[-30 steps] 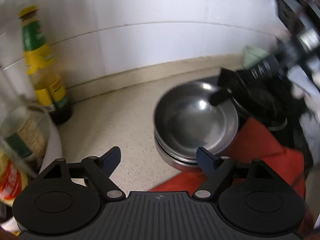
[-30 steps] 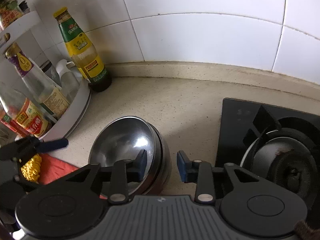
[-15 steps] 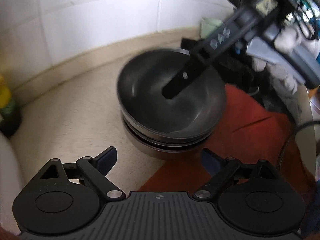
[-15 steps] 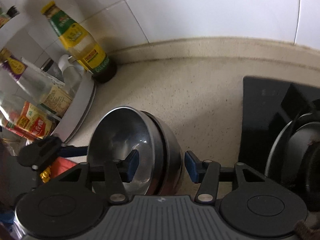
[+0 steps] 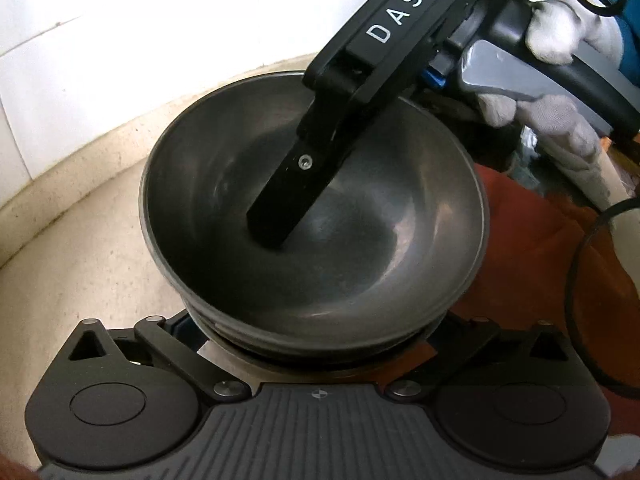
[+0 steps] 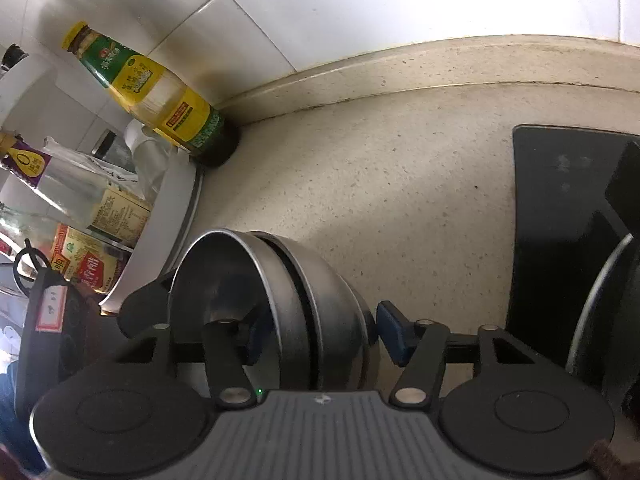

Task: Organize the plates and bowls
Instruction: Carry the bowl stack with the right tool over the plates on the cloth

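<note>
While the bowls (image 5: 312, 216) are nested on the counter (image 6: 400, 200), the stack is straddled low by the left gripper (image 5: 316, 334), spread wide; its far rim is bracketed, unpinched, by the right gripper (image 6: 320, 336), apparently for steadying.

Brushed, dull-shining metal bowls (image 5: 360, 240); speckled stone-like countertop (image 6: 380, 200); glossy white wall tiles (image 6: 360, 8).
</note>
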Demonstrator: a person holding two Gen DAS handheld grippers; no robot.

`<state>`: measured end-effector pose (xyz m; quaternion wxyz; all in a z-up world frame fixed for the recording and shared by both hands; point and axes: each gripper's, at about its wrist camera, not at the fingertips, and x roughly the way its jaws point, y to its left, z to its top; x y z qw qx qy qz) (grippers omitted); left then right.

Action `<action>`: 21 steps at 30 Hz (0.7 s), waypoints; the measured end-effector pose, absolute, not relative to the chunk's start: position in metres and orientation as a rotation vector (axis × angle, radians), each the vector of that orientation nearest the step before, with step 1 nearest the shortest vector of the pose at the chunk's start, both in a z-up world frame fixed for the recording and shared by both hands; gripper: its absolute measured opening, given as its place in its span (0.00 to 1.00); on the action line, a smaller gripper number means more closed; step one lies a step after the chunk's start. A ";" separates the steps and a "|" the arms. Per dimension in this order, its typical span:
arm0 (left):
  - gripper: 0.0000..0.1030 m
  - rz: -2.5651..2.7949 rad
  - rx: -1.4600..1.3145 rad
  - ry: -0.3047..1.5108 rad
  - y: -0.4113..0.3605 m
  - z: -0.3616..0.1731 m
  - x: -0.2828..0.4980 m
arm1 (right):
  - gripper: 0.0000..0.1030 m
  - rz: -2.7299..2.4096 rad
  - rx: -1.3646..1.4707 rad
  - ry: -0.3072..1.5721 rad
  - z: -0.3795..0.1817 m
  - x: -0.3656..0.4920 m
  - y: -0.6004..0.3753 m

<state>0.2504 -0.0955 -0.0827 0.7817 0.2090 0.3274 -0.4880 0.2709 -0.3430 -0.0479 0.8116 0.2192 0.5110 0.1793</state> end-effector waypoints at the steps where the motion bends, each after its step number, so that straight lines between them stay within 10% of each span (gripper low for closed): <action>1: 1.00 -1.047 0.448 0.703 -0.097 -0.084 0.251 | 0.57 0.379 0.472 1.088 -0.049 0.271 -0.343; 21: 1.00 -0.873 0.341 0.600 -0.160 -0.041 0.286 | 0.58 0.292 0.515 0.923 -0.005 0.306 -0.389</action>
